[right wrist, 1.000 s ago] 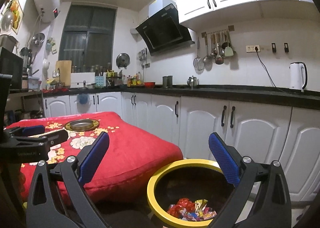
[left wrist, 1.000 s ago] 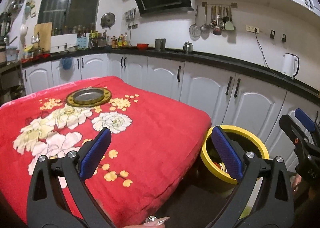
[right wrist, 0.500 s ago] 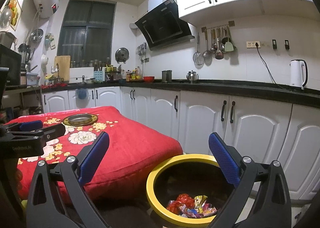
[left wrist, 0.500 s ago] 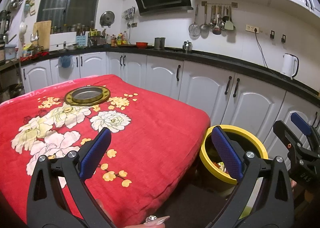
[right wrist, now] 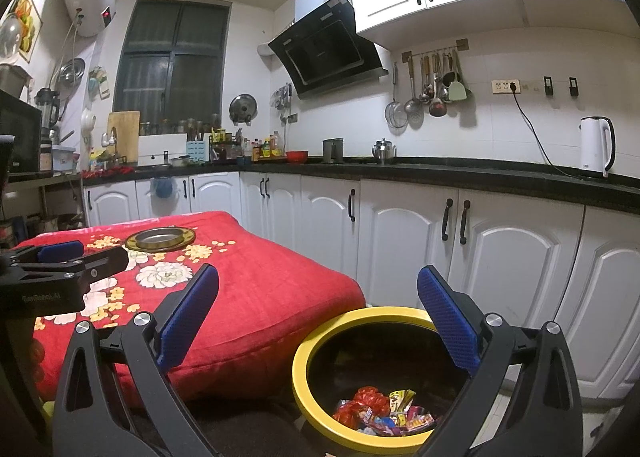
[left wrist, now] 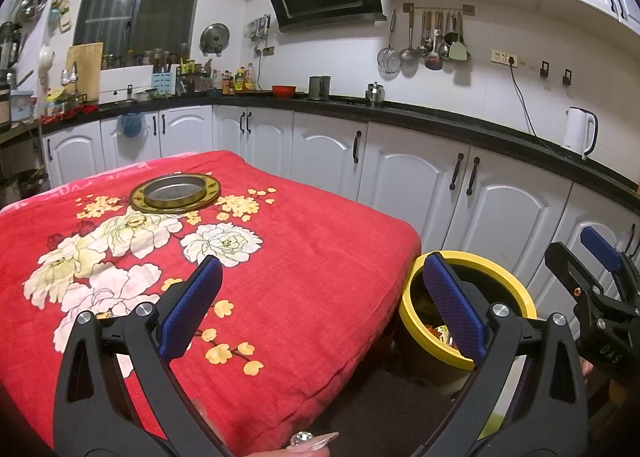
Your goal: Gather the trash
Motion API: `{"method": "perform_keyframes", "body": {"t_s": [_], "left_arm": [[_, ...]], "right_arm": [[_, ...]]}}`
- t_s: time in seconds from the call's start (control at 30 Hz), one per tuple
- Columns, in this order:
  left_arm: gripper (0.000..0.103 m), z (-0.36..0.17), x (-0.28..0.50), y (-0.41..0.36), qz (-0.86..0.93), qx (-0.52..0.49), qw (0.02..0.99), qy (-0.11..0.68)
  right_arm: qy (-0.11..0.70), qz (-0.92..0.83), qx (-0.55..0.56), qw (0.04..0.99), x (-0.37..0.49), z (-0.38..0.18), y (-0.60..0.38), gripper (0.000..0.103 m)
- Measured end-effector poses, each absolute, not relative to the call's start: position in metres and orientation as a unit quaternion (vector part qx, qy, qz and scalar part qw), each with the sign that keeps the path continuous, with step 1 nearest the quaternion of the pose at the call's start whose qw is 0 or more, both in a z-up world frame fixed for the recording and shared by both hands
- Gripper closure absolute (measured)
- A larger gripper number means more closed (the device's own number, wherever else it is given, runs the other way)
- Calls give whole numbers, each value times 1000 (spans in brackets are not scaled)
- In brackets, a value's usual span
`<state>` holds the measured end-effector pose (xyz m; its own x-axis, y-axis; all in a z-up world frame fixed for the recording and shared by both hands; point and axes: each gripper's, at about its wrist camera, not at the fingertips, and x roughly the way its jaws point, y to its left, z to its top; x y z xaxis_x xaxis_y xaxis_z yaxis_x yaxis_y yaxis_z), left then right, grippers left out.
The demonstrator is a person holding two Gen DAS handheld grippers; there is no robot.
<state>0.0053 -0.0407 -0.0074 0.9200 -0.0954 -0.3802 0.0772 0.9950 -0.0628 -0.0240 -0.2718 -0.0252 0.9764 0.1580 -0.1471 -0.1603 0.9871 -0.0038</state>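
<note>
A yellow-rimmed trash bin (right wrist: 320, 341) stands on the floor beside the table; it also shows in the left wrist view (left wrist: 516, 293). Several colourful wrappers (right wrist: 384, 415) lie inside it. My right gripper (right wrist: 318, 313) is open and empty, hovering above and just in front of the bin. My left gripper (left wrist: 322, 305) is open and empty over the near right corner of the red floral blanket (left wrist: 280, 257) covering the table. The right gripper shows at the right edge of the left wrist view (left wrist: 592, 277). No trash shows on the blanket.
A round metal plate with a gold rim (left wrist: 176, 193) sits at the far side of the blanket. White cabinets (left wrist: 400, 177) with a black counter run behind. A white kettle (right wrist: 596, 145) stands on the counter. A dark floor lies around the bin.
Both grippers have drifted slightly back and up; the bin sits a little lower in both views. Both stay open and empty.
</note>
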Motion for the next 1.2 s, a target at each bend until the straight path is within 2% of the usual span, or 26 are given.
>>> {"method": "perform_keyframes", "body": {"t_s": [1.2], "left_arm": [[11, -8, 5, -42, -43, -23, 980, 194]], "right_arm": [[72, 79, -6, 994, -22, -26, -273, 6]]}}
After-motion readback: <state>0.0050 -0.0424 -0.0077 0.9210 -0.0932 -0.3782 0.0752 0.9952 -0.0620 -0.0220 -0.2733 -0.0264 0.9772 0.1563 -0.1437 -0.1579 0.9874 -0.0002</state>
